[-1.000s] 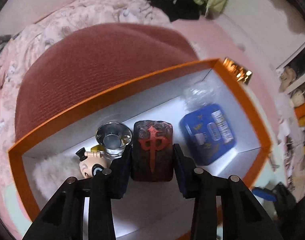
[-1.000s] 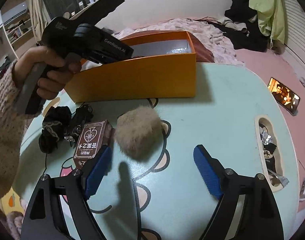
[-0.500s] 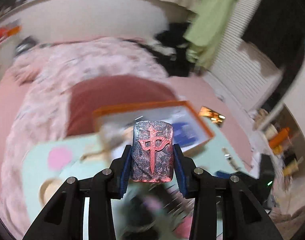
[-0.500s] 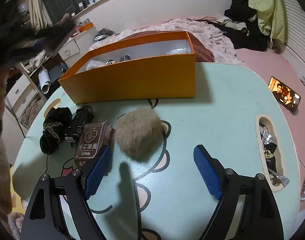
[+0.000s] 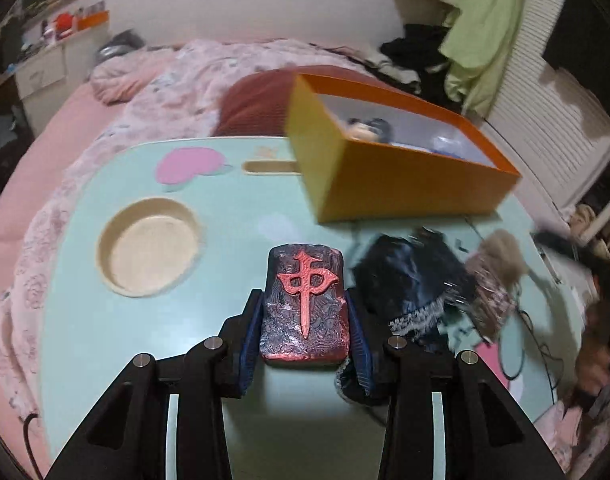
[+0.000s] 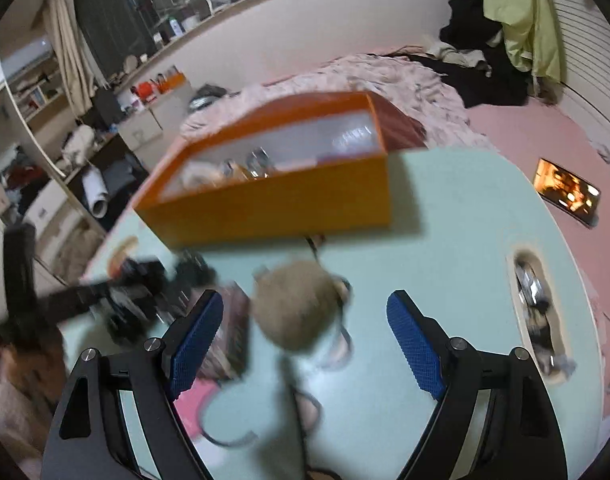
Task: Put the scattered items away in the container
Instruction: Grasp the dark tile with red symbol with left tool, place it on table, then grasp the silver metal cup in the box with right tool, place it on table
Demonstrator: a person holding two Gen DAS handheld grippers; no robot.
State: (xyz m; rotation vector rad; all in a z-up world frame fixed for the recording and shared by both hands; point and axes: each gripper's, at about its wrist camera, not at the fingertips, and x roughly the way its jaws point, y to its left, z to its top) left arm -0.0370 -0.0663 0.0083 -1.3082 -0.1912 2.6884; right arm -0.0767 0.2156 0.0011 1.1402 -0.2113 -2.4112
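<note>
My left gripper [image 5: 305, 312] is shut on a dark mahjong-tile block [image 5: 305, 300] with a red character, held above the mint table. The orange box [image 5: 405, 184] stands beyond it to the right, with a doll and other items inside. A black lace cloth [image 5: 413, 280] and a tan fur ball [image 5: 501, 252] lie right of the block. My right gripper [image 6: 305, 332] is open, with the fur ball [image 6: 297, 308] between its fingers, a little beyond them. A card box [image 6: 233, 328] lies by its left finger. The orange box [image 6: 281, 200] is behind.
The table has a round cup recess [image 5: 149, 252] at left and a slot [image 6: 537, 308] with clutter at right. A phone [image 6: 567, 192] lies on the pink floor. A bed with a pink blanket [image 5: 153, 80] is behind the table. The left gripper's body [image 6: 65, 296] shows blurred at left.
My left gripper has pulled back out of the orange box and away to the table's left side, still holding the block. My right gripper has moved closer to the fur ball.
</note>
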